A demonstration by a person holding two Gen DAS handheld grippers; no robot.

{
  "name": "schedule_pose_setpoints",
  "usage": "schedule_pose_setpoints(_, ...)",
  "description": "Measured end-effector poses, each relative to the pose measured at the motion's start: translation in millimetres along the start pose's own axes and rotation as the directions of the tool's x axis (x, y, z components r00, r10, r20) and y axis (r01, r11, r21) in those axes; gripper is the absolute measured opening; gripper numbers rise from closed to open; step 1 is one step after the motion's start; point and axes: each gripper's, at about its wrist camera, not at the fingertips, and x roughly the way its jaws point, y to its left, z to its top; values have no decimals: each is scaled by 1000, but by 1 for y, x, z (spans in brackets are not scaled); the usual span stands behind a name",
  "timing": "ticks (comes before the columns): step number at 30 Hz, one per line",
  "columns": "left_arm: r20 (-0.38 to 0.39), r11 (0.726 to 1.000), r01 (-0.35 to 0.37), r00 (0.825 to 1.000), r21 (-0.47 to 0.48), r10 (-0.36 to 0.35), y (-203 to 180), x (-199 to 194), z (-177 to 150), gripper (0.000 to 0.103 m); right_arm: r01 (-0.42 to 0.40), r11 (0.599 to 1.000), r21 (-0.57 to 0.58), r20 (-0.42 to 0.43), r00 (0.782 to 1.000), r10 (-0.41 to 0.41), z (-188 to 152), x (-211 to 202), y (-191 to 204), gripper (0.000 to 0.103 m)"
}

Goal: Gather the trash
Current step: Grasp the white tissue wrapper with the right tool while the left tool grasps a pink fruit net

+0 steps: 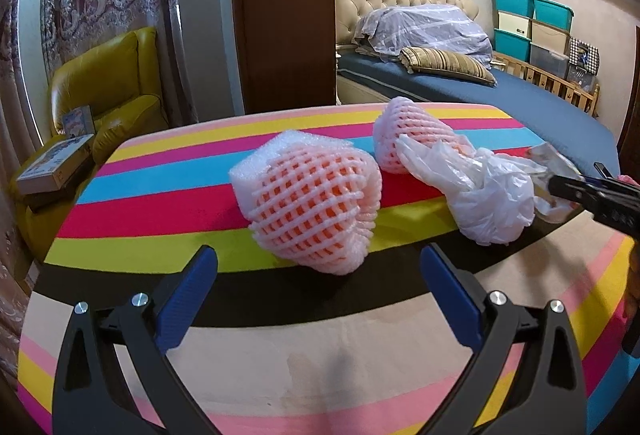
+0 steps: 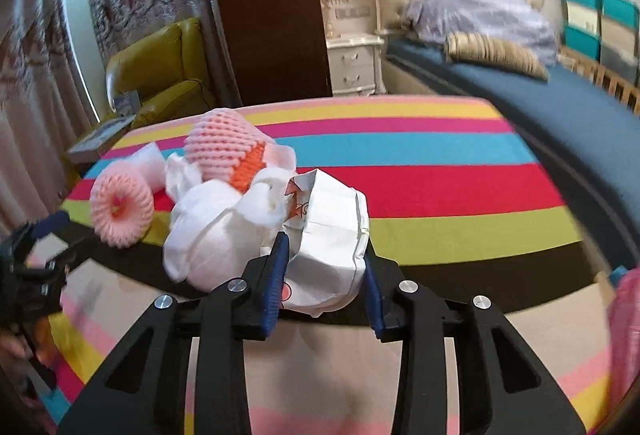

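Right now my right gripper (image 2: 326, 281) is clenched on the crumpled white paper wrapper (image 2: 332, 235), lifting it as trash off the rainbow-striped table mat (image 2: 440, 175). Just beyond lies the white plastic bag (image 2: 216, 231). My left gripper (image 1: 318, 295) is released, the nearer pink foam fruit net (image 1: 310, 201) just ahead

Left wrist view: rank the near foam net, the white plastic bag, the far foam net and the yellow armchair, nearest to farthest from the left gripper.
1. Near foam net: just ahead of the left gripper, centre.
2. White plastic bag: ahead, to the right.
3. Far foam net: behind the bag, right of centre.
4. Yellow armchair: beyond the table, far left.
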Motion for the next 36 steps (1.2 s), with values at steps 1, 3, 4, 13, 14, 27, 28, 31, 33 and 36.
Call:
schedule_pose_setpoints(1,-2,1000,3,1000,-2,-3,-1,0,-1,98,12,1000,-14,5,1000,-12,-3,-6,1,34)
schedule_pose_setpoints(3,-7,1000,8,1000,-3,-8,-3,0,-2,98,5,1000,-26,11,1000,-5,-11,-19,2,34)
schedule_pose_setpoints(4,-8,1000,12,1000,-2,-12,-5,-1,-3,98,3,1000,-27,14,1000,-2,-13,-24,2,34)
schedule_pose_setpoints(13,-39,999,2,999,-42,-4,-2,13,5,98,32,999,11,13,999,-32,-41,-49,-9,34)
schedule_pose_setpoints(14,-43,999,2,999,-54,-4,0,17,7,98,32,999,12,14,999,-32,-41,-49,-7,34)
schedule_pose_setpoints(27,-61,999,-15,998,-43,12,-1,39,23,24,6,1000,14,17,1000,-6,-45,-53,-3,34)
schedule_pose_setpoints(28,-48,999,-16,999,-36,15,-2,34,21,23,6,1000,17,16,1000,-6,-45,-53,-3,34)
schedule_pose_setpoints(31,-38,999,12,999,-44,-14,-3,22,13,22,1,1000,20,13,1000,-1,-47,-54,-2,34)
schedule_pose_setpoints(33,-31,999,20,999,-35,-21,-5,15,9,22,-4,1000,13,15,1000,4,-47,-55,1,34)
schedule_pose_setpoints(36,-14,999,30,999,-18,-30,-8,4,3,22,-13,1000,4,20,1000,12,-47,-57,4,34)
